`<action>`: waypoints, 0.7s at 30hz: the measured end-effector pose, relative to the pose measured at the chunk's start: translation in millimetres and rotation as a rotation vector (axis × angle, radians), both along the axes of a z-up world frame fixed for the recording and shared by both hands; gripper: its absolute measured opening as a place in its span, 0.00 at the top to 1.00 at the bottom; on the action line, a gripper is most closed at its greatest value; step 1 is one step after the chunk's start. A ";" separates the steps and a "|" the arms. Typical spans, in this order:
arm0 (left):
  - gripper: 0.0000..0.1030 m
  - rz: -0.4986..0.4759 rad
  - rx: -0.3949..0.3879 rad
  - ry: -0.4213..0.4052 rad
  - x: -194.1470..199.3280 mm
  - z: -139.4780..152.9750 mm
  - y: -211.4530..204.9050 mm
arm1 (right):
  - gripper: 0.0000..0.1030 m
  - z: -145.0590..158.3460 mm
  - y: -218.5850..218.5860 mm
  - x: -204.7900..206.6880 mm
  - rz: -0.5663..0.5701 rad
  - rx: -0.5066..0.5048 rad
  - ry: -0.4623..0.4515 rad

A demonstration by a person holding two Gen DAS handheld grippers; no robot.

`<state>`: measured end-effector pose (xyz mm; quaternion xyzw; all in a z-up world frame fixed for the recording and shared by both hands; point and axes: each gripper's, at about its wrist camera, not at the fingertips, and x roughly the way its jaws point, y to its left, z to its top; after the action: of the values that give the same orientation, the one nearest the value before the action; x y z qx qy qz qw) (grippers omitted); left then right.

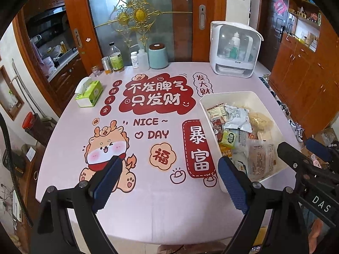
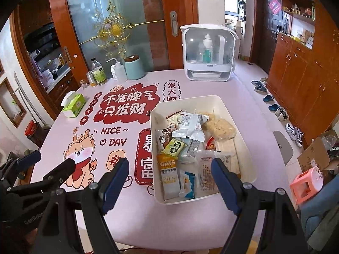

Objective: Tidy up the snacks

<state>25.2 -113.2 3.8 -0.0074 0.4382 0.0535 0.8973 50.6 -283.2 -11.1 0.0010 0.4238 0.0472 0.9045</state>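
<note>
We hold the left tool [image 1: 169, 182] and right tool [image 2: 170, 182] above the tabletop's [image 2: 135, 220] near edge, both with jaws apart and empty. One white bin [image 2: 239, 127] of snacks [image 2: 188, 127] sits right of centre. Only the right view shows its whole inside, an OATS bar [image 2: 168, 169] among them; bare tabletop lies left.

Left tool [image 1: 169, 184] – right tool [image 2: 169, 182] – agape.
</note>
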 end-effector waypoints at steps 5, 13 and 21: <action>0.11 0.003 0.004 0.004 0.9 -0.9 0.8 | 0.22 2.2 1.3 -1.5 -0.006 -0.011 -0.013; 0.11 0.000 0.003 0.002 1.1 -1.1 1.2 | 0.22 3.5 1.1 -1.5 -0.010 -0.018 -0.020; 0.11 0.002 0.004 0.008 3.5 -1.3 -0.3 | 0.22 4.6 -2.9 1.1 -0.003 -0.022 -0.023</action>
<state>28.7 -113.5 2.5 -0.0061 0.4417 0.0552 0.8955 51.7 -286.1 -6.6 -0.0088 0.4139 0.0412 0.9094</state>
